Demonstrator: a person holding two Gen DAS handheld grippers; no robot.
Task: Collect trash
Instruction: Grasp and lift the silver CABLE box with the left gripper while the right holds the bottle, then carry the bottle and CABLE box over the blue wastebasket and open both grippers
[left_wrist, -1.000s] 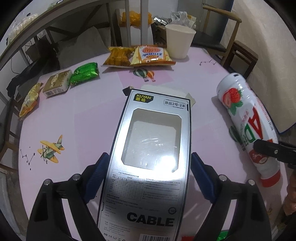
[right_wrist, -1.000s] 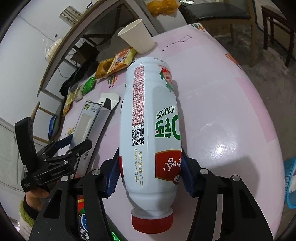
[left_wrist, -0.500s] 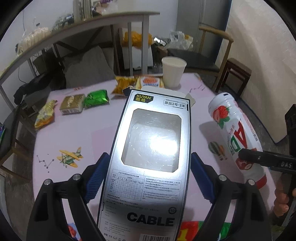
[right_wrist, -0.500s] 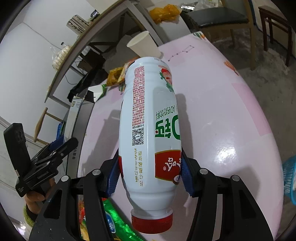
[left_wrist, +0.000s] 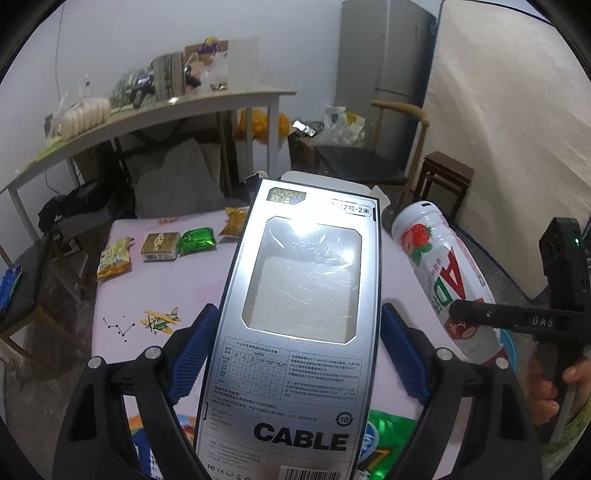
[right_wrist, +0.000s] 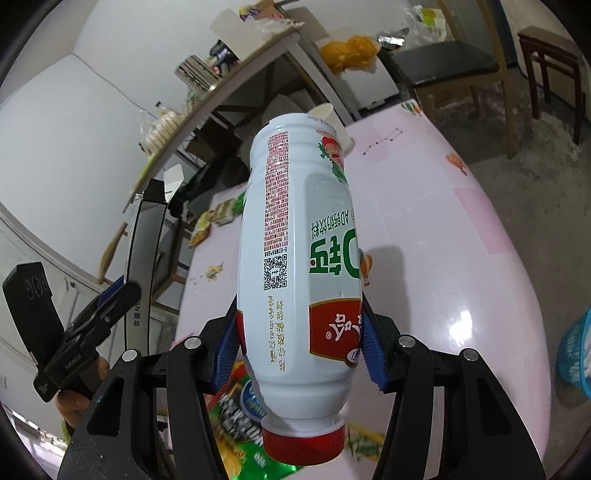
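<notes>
Both held items have come up off the round pink worktop (left_wrist: 155, 280) since a second ago: then the silver windowed cable box (left_wrist: 295, 332) and the white strawberry-print drink bottle with a red cap (right_wrist: 299, 280) lay low against its surface, and now both hang clear above it. The left gripper (left_wrist: 295, 343) has its jaws clamped on the box's long edges; the right gripper (right_wrist: 301, 350) has its jaws clamped on the bottle's lower body, cap toward the camera. Two pieces of trash look ready to be carried off, probably to the blue mesh basket (right_wrist: 576, 362) on the floor at the right. Snack packets (left_wrist: 159, 245) and a white paper cup (right_wrist: 332, 122) are left on the worktop; nothing blocks the way.
</notes>
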